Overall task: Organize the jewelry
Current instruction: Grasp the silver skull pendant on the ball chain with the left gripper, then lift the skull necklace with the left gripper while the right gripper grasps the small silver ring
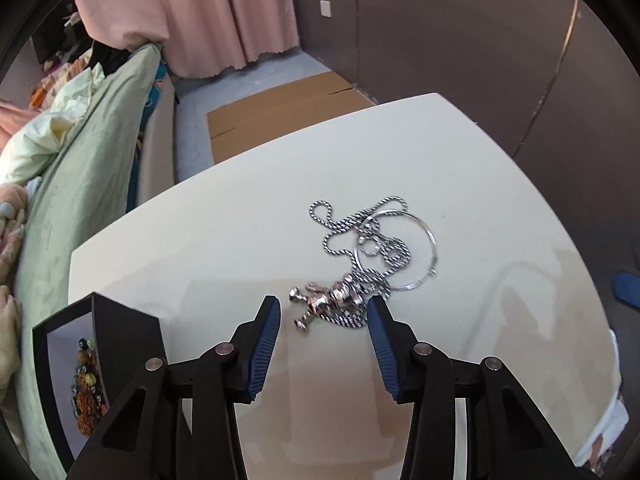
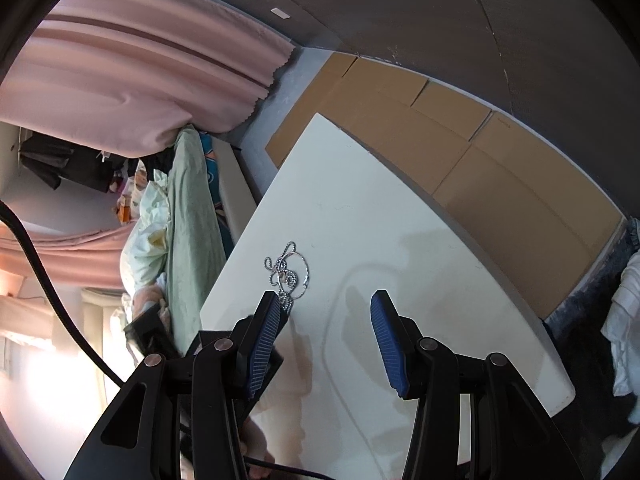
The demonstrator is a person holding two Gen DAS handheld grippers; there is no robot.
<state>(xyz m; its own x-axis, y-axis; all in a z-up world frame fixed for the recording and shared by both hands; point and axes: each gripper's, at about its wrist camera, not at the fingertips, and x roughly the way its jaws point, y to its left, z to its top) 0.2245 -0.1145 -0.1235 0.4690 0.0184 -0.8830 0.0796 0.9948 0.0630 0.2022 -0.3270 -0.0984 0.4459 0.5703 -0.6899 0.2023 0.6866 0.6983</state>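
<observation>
A tangle of silver jewelry lies on the white table (image 1: 200, 248): a twisted chain necklace (image 1: 340, 224), a thin hoop (image 1: 416, 240) and a chunky pinkish-silver charm piece (image 1: 328, 300). My left gripper (image 1: 324, 316) is open, its blue pads either side of the charm piece, just above the table. A black jewelry box (image 1: 100, 344) holding beaded bracelets (image 1: 86, 384) stands at the table's left corner. My right gripper (image 2: 326, 312) is open and empty above the table, the jewelry pile (image 2: 288, 272) just beyond its left pad.
A bed with green bedding (image 1: 80, 152) runs along the table's left side. Flattened cardboard (image 1: 280, 108) lies on the floor beyond the table. Pink curtains (image 1: 208, 12) hang at the back. The right gripper's blue pad (image 1: 628, 288) shows at the right edge.
</observation>
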